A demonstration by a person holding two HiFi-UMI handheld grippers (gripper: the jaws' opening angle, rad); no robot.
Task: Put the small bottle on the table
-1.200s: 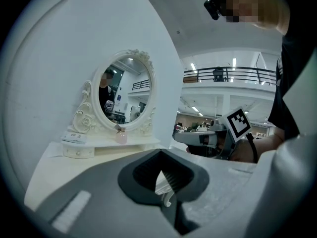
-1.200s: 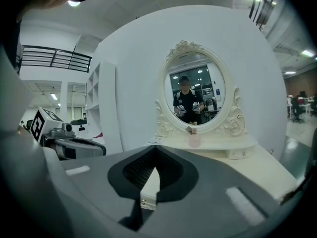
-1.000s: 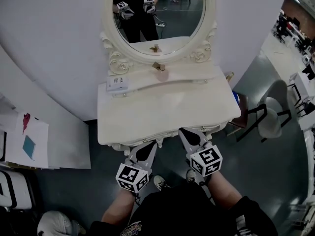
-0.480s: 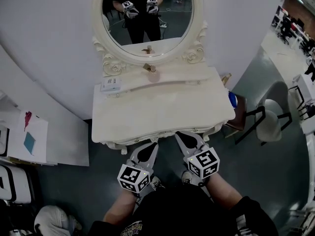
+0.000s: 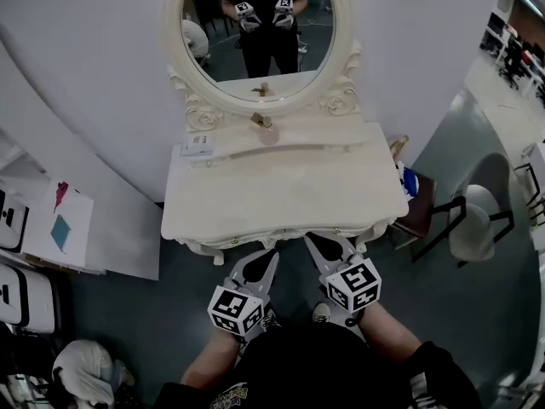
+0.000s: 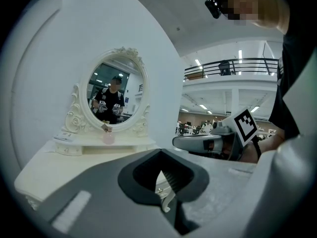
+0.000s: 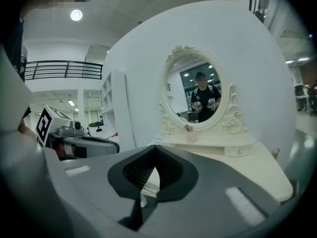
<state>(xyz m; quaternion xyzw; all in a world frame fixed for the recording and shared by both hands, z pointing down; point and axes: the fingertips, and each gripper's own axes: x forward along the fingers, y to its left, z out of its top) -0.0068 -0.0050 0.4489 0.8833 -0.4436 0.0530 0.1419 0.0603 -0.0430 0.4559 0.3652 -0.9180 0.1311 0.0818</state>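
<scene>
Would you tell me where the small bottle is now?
Head view: the small bottle stands at the back of the dressing table, under the oval mirror, right of a white box.

Oval mirror (image 5: 260, 24) against wall (image 5: 102, 83); chair (image 5: 473, 227) right; paper sheet (image 5: 77, 239) left.

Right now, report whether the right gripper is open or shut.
Shut. In its own view, the right gripper has its jaws meeting at the tips, with nothing held between them.

No word, brand or number can be read anywhere. Square black-and-white markers are carried on the left gripper (image 5: 268, 256) and right gripper (image 5: 318, 239) (patterns, not letters).
</scene>
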